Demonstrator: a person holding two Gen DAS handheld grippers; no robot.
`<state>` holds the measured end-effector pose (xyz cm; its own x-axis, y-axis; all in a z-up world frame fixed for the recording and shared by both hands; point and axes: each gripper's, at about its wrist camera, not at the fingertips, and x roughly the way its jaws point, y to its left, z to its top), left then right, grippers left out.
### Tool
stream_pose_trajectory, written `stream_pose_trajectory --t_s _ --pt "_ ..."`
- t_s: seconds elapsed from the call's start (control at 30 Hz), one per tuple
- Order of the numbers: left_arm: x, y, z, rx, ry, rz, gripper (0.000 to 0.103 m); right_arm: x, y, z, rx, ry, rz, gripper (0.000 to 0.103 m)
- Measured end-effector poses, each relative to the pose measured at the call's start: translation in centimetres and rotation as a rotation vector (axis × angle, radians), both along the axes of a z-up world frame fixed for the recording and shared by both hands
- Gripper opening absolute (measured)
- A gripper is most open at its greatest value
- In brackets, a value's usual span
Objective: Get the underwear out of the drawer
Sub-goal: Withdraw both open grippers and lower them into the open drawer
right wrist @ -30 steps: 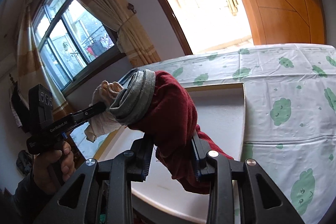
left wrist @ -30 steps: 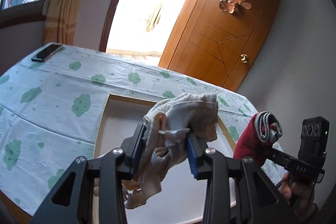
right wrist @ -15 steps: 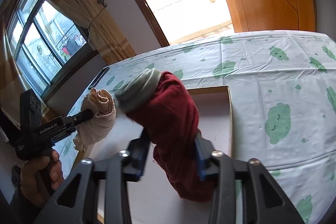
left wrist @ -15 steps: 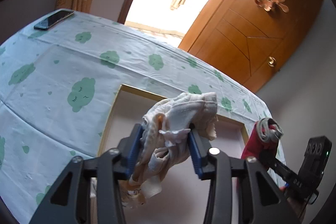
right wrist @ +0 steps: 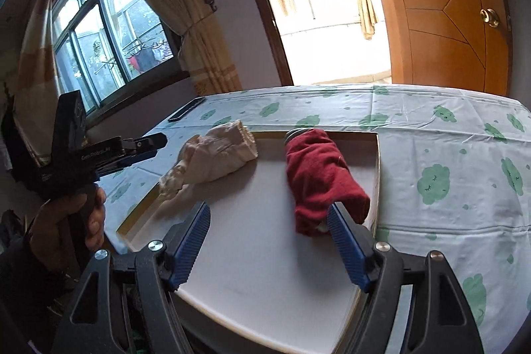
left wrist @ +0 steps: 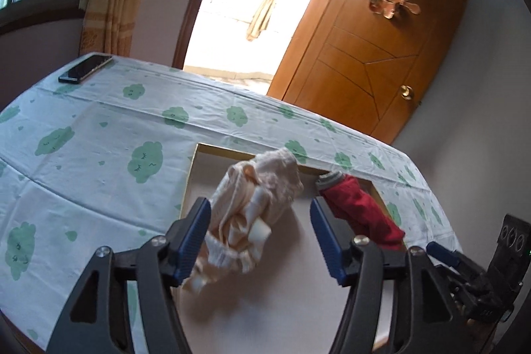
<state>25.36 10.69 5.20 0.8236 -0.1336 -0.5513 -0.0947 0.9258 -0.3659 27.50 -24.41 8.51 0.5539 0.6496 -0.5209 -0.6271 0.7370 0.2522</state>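
The cream underwear (left wrist: 257,208) lies crumpled on the white panel (left wrist: 282,297), a flat board with a thin gold-coloured edge that rests on the tablecloth. In the left wrist view the garment sits between the blue pads of the left gripper (left wrist: 260,238), leaning against the left pad and clear of the right pad; the jaws are opening and no longer press on the fabric. In the right wrist view the same garment (right wrist: 215,155) lies at the panel's left edge, with its ragged lower end reaching that edge. The red underwear (right wrist: 323,178), with a grey waistband at its far end, lies lengthwise near the right edge of the white panel (right wrist: 259,254). Its near end sits just inside the right pad of the right gripper (right wrist: 270,244), at or touching that pad, and well apart from the left pad; these jaws are also opening and do not clamp the cloth. The two garments lie apart, side by side. The tablecloth (right wrist: 448,155) is pale with green cloud prints. A dark phone (left wrist: 85,68) lies at its far left corner. A hand (right wrist: 71,218) grips the handle of the left gripper. A wooden door (left wrist: 375,55) stands open behind the table.
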Motion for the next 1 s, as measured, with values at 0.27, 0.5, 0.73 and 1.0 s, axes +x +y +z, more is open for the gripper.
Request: stream_pose_trajectory --t_s 0.27,0.5,0.73,1.0 --pt "-7.5 -2.7 -0.5 0.084 -0.065 -0.126 0.066 -8.9 -2.4 -0.4 0.028 -0.036 0.098 0.079" --pt "-13.5 -4.7 -1.9 0.154 -0.095 -0.186 0.067 -14.8 -3.5 -3.5 0.014 -0.009 0.159 0.08" --pt "-17.9 -6.3 -5.1 0.269 -0.06 -0.257 0.072 -18.5 -3.1 -7.0 -0.011 0.082 0.247 0.081" --pt "-19.7 -6.0 -9.7 0.234 0.031 -0.246 0.072 -18.1 1.1 -10.7 -0.167 0.136 0.279 0.081"
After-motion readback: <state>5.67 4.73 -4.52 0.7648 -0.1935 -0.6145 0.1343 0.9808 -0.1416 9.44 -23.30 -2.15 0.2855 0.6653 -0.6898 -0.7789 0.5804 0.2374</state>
